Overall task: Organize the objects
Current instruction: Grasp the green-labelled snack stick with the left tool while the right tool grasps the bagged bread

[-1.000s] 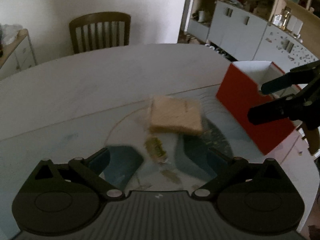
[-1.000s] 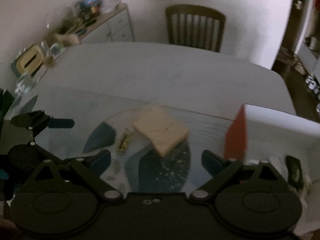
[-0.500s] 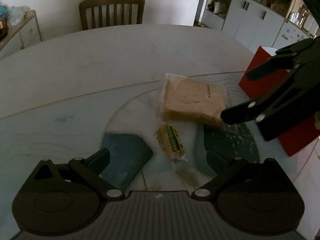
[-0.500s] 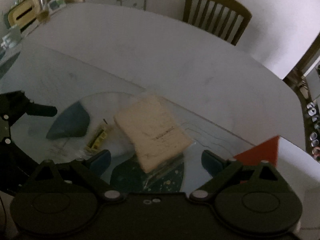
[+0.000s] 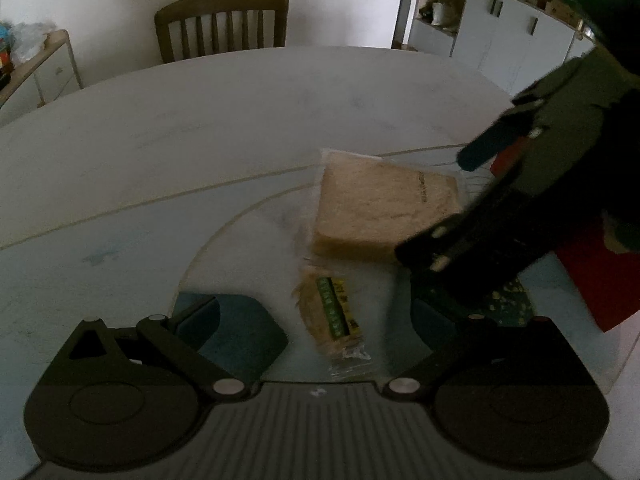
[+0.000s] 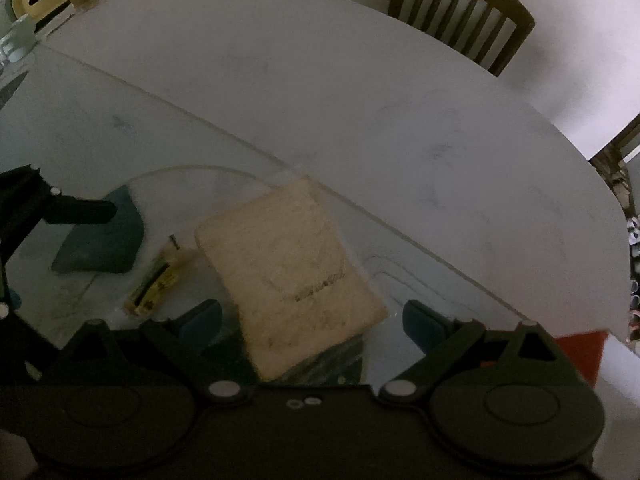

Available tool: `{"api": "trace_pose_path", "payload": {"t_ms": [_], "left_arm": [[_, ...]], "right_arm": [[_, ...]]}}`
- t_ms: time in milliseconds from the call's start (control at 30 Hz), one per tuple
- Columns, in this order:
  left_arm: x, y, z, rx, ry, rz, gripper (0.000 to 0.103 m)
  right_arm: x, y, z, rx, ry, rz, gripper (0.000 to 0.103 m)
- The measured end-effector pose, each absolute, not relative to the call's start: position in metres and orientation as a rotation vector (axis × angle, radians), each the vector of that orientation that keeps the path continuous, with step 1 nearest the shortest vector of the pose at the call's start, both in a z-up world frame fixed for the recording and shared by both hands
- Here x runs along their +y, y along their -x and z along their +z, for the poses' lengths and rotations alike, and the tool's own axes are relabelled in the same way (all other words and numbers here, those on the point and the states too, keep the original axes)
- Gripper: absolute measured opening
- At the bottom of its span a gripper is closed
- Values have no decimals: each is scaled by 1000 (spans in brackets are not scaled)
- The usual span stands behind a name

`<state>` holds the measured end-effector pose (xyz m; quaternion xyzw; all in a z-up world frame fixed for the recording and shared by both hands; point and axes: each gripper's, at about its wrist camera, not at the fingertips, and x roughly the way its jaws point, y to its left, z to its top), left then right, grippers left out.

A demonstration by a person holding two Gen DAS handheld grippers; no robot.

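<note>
A wrapped slice of bread [image 5: 380,208] lies on the glass table top, with a small snack packet [image 5: 332,312] carrying a green label just in front of it. My left gripper [image 5: 332,324] is open, low over the glass, and the packet lies between its fingers. My right gripper [image 5: 448,204] comes in from the right, open, at the bread's right edge. In the right wrist view the bread [image 6: 288,272] lies between the open right gripper [image 6: 312,320] fingers, the packet [image 6: 156,280] sits to its left, and one of the left gripper's fingers [image 6: 80,211] shows beyond.
A red box [image 5: 596,280] with a white inside stands at the table's right edge, also seen as the red box [image 6: 580,348] corner. A wooden chair [image 5: 222,24] stands behind the round table [image 5: 200,120]. Cabinets stand at the back right and a cluttered sideboard [image 5: 36,64] at the left.
My right gripper has swung in from beside the red box to straddle the bread. My left gripper has moved forward and down around the small packet. Bread and packet lie where they were.
</note>
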<state>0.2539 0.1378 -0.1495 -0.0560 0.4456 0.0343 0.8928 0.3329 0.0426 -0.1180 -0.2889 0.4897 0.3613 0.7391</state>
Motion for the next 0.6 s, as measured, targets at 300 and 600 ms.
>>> {"api": "trace_pose_path", "payload": {"t_ms": [300,600], "left_arm": [[137,-257,-156,935,124,67,102],[132,-259,-156,923,99,79,81]], "right_arm": [[50,-345,-129,1120,595,846,101],[59,-348,-141,1120,593,855,103]]}}
